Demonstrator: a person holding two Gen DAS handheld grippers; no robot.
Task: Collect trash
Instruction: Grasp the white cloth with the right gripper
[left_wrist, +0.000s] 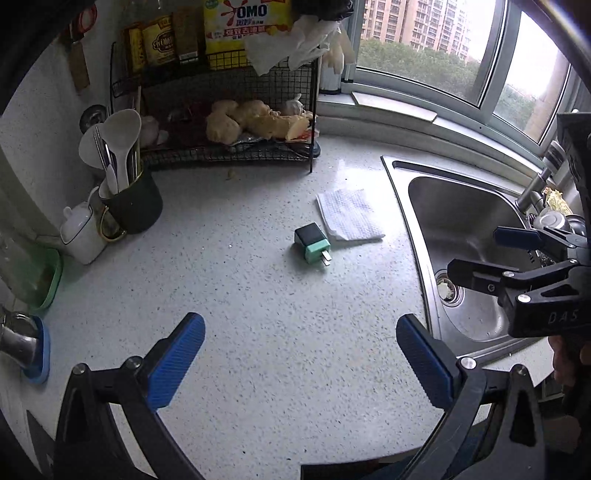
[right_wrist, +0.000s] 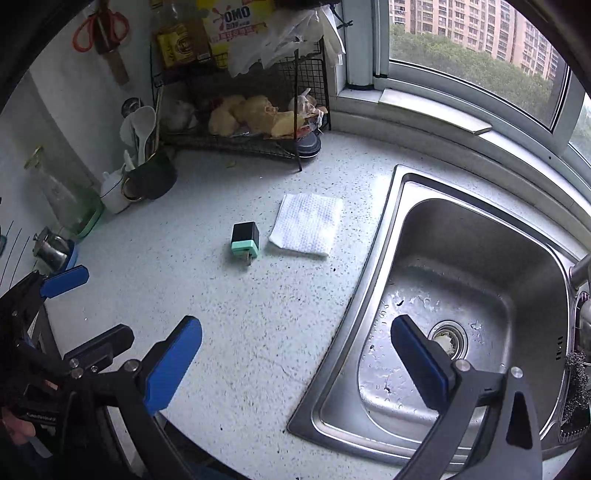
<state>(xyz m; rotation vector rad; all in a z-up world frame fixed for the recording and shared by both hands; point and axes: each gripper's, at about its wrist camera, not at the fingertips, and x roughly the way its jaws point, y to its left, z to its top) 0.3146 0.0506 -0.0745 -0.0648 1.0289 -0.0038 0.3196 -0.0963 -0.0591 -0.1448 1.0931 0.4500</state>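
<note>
1. Left wrist view. The left tool (left_wrist: 301, 356) stands open and empty at the bottom of the frame, over bare speckled table (left_wrist: 236, 295). The folded paper towel (left_wrist: 349, 214), the likeliest trash, lies flat above centre, ahead of the tool and slightly to its right. Its long axis runs from upper left to lower right.
2. Left wrist view. A black and mint charger plug (left_wrist: 312, 243) lies just beside the towel's lower left corner, between the towel and the tool; whether they touch cannot be told.
3. Left wrist view. The right tool (left_wrist: 471, 254) enters at the right edge over the sink (left_wrist: 472, 206), fingers apart and holding nothing.
4. Right wrist view. The right tool (right_wrist: 295, 360) is open and empty, straddling the sink's left rim at the bottom of the frame. The towel (right_wrist: 306, 229) lies almost straight ahead, upper centre, with the plug (right_wrist: 245, 240) to its left.
5. Right wrist view. The right tool appears the nearer to the towel, with no plug in its path.
6. Containers. The sink basin (right_wrist: 461, 258) is wet, with pale scraps in its drain strainer (right_wrist: 447, 339), possibly further trash. No bin shows in either view.
</note>
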